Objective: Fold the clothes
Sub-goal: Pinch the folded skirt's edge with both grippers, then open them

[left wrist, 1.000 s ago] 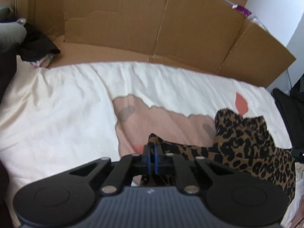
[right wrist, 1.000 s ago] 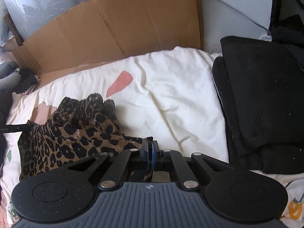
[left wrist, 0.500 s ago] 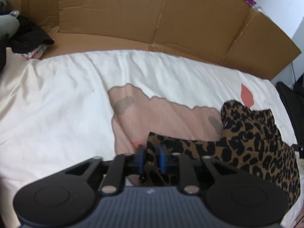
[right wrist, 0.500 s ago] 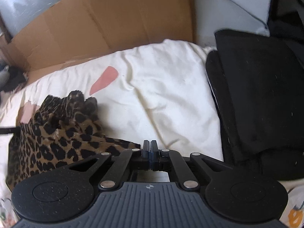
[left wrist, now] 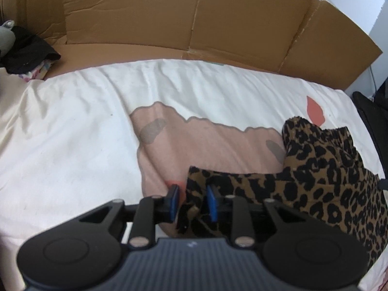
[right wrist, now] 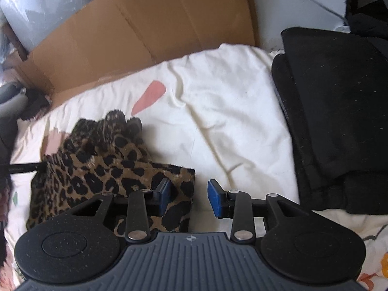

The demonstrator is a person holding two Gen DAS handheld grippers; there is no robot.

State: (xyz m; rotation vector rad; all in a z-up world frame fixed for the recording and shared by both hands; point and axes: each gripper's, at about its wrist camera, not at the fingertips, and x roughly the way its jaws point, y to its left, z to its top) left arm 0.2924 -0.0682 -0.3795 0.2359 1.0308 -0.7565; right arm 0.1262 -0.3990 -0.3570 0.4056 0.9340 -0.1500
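Right wrist view: your right claw is opening, pads apart, over the near right corner of the leopard-print garment, whose length runs leftward.

The leopard-print garment lay on the bed, cardboard standing behind it, folded dark clothes to its right.

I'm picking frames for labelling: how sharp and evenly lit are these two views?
Left wrist view: fisheye bends the cardboard wall; leopard-print garment sharp, daylight soft. Right wrist view: garment's far edge and cardboard slightly motion-blurred; black folded clothes lose detail in darkness; plastic sheet glares.
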